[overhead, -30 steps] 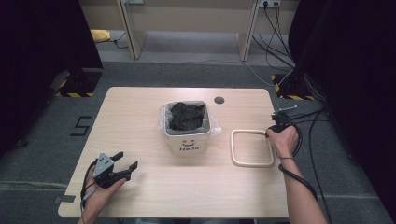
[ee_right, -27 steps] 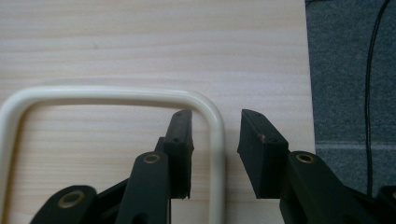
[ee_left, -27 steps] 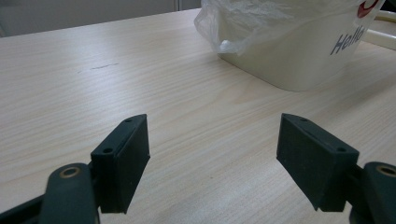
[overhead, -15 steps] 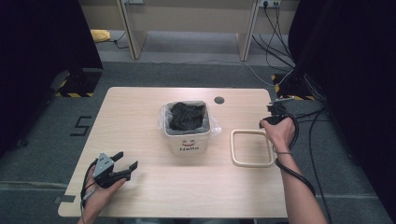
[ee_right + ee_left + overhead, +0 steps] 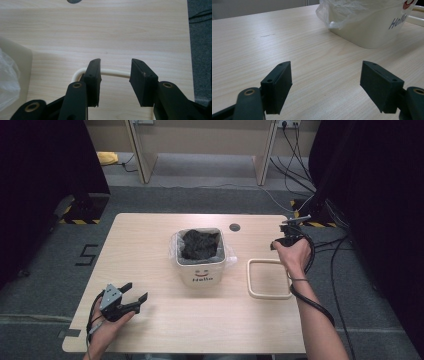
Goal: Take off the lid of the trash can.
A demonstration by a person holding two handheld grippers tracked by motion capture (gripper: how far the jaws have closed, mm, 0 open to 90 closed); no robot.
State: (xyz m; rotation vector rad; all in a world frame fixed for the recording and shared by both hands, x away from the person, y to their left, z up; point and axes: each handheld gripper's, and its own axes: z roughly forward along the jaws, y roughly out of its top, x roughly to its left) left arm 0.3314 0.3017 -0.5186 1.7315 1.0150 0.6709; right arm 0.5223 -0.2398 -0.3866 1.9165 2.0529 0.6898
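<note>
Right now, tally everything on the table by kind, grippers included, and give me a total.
Cream bin with a clear liner and dark contents: 1
Cream square frame lying flat: 1
Hand-held grippers: 2, the left gripper and the right gripper, both with jaws apart and nothing between them
Total: 4
</note>
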